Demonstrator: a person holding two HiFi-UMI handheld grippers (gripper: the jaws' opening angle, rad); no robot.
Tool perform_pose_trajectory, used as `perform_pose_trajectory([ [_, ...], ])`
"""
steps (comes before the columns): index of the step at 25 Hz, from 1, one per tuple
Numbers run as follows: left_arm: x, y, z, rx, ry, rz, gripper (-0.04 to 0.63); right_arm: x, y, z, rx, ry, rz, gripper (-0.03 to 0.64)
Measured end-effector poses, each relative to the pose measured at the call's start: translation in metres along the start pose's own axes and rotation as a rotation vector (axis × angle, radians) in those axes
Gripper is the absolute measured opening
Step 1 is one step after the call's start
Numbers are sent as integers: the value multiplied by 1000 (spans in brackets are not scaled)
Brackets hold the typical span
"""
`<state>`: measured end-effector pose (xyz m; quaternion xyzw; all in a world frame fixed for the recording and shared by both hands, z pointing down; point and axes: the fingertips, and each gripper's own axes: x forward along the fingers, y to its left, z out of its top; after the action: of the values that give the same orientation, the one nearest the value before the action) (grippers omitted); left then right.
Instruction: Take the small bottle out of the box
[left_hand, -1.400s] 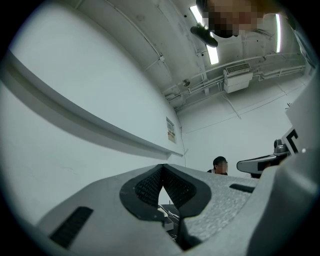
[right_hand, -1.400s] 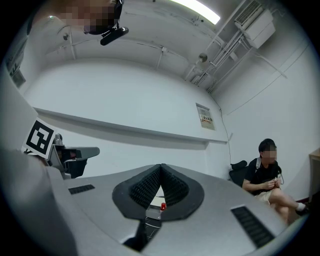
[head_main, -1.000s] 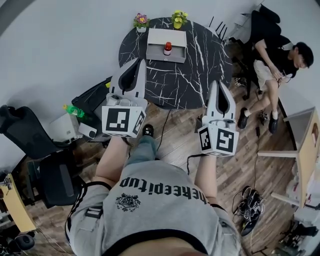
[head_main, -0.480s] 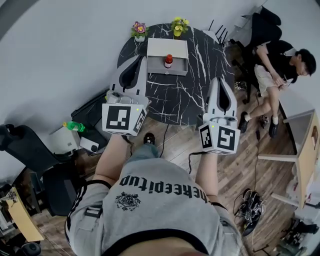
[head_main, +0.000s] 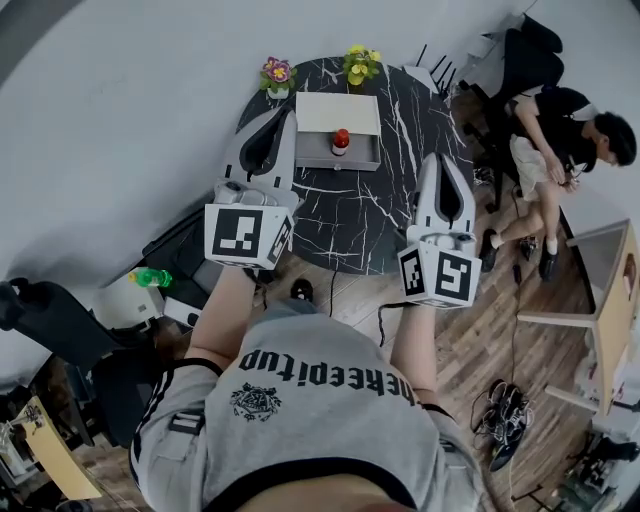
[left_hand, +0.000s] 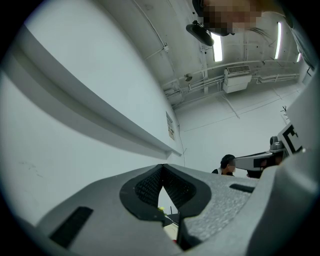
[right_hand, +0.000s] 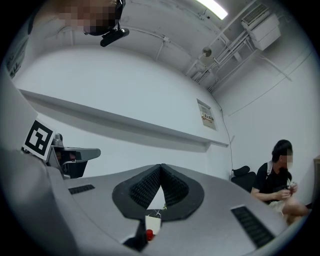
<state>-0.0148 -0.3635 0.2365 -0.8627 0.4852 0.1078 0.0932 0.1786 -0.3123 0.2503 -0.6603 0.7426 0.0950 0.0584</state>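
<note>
**Approach stage; the reach itself is judged not yet begun.** At left, the left gripper (head_main: 283, 118) is held with its jaws together on nothing, its tip just left of the box (head_main: 318, 151). Inside the box, on the far part of the black marble table (head_main: 400, 120), the small bottle (head_main: 341, 141) is seen upright, red-topped and untouched. At right, the right gripper (head_main: 438, 162) is held nearer, its jaws likewise together and empty. For the next move, one pair of jaws must be opened and brought down around the bottle. Compared with one second earlier, table and box are shown lower in the head view, closer to both grippers; the jaws are unchanged.
</note>
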Motion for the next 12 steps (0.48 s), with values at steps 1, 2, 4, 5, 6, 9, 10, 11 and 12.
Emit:
perform_pose_trajectory([
  [1, 5, 3, -3, -5, 1, -5, 4, 4, -1, -3, -1, 4, -7, 0],
  [2, 9, 6, -6, -8, 2, -9, 3, 9, -1, -5, -2, 6, -12, 0],
  [4, 19, 11, -13, -14, 5, -16, 5, 20, -1, -9, -3, 6, -15, 0],
  [5, 23, 14, -16, -18, 8, -19, 5, 25, -1, -11, -3, 8, -18, 0],
  [6, 27, 16, -20, -22, 12, -23, 5, 30, -1, -14, -2, 11, -20, 0],
  [9, 37, 19, -32, -33, 34, -42, 4, 40, -1, -23, 2, 29, -26, 0],
  [10, 41, 19, -37, -34, 42, -49, 5, 43, -2, -27, 4, 37, -29, 0],
  [11, 44, 19, -41, -36, 50, -56, 5, 46, -3, -31, 5, 46, -33, 0],
  [12, 47, 19, -46, -37, 60, -62, 5, 49, -3, -36, 7, 55, -35, 0],
])
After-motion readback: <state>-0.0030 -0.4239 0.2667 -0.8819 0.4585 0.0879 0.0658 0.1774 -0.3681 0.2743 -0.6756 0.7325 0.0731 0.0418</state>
